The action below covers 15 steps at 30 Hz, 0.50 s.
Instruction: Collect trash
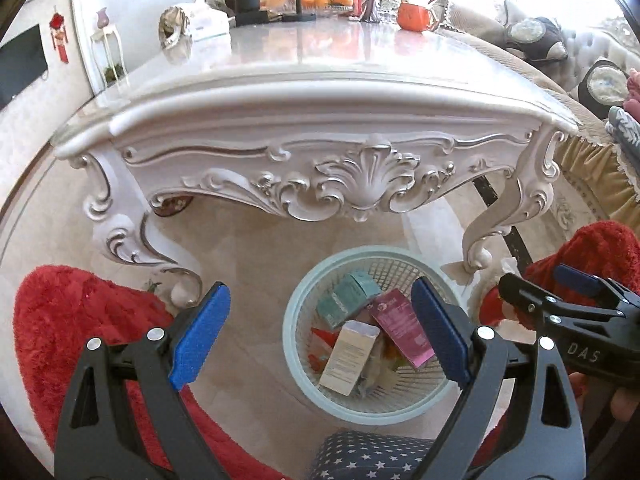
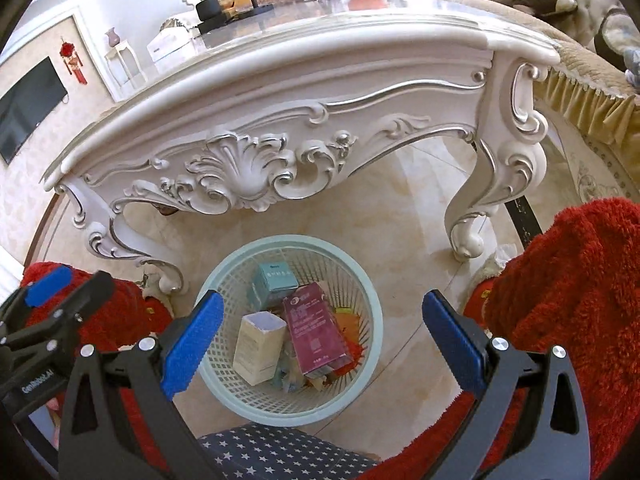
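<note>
In the left wrist view, going left to right: a red fluffy sleeve (image 1: pixel 76 320) fills the lower left, the left gripper (image 1: pixel 320 336) stands with its blue pads wide apart and nothing between them, and the pale green mesh basket (image 1: pixel 298 344) sits on the tiled floor in front of the carved white table (image 1: pixel 320 120). Only this view shows the right gripper (image 1: pixel 540 296) from the side, at the far right edge; its jaw state is hard to read from that angle.

The right wrist view settles it: the right gripper (image 2: pixel 324 344) has its pads well apart and grips nothing. At its far left the left gripper's black body shows beside the sleeve (image 2: pixel 580 300). This view looks more squarely into the basket (image 2: pixel 372 312).

Inside lie the collected boxes. The teal box (image 2: pixel 276 280) sits at the far side, nearest the table. The cream box (image 2: pixel 258 348) stands tilted at the left, its long axis running toward the camera, top end up. The pink box (image 2: pixel 316 330) leans just beside it, touching, its long axis also running near to far, printed face up. Scraps beneath them, possibly wrappers, are too jumbled to name.

An orange mug (image 1: pixel 414 16) stands on the far tabletop.
</note>
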Each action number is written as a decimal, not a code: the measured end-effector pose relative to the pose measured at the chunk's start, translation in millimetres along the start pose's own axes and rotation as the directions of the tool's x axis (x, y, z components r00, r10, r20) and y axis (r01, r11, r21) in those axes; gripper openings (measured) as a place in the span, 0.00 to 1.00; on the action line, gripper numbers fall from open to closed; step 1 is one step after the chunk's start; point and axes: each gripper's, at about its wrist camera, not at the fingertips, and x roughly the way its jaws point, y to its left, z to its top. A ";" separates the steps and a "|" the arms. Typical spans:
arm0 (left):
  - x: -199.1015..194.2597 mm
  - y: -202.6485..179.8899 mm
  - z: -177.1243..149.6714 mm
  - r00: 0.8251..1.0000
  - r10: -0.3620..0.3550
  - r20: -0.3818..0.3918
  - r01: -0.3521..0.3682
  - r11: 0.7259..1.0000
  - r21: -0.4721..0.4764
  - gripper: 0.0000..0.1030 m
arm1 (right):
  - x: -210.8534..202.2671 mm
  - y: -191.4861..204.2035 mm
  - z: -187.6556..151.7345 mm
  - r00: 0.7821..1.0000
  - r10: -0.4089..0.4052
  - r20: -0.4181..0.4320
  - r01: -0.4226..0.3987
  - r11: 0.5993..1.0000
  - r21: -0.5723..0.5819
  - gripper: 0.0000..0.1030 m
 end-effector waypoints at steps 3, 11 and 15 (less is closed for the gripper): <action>-4.2 -2.1 0.1 1.000 0.012 0.011 -0.012 1.000 0.020 0.87 | 0.3 0.3 -2.4 1.000 -0.006 -0.004 0.006 1.000 -0.002 0.93; -7.9 -4.7 1.4 1.000 0.017 0.023 -0.018 0.999 0.037 0.87 | -8.6 3.3 -1.9 1.000 -0.012 0.024 0.012 1.000 -0.003 0.93; -8.3 -4.3 1.0 1.000 0.006 0.024 -0.008 0.999 0.047 0.87 | -8.9 7.5 -0.8 1.000 -0.016 0.026 0.017 1.000 -0.015 0.93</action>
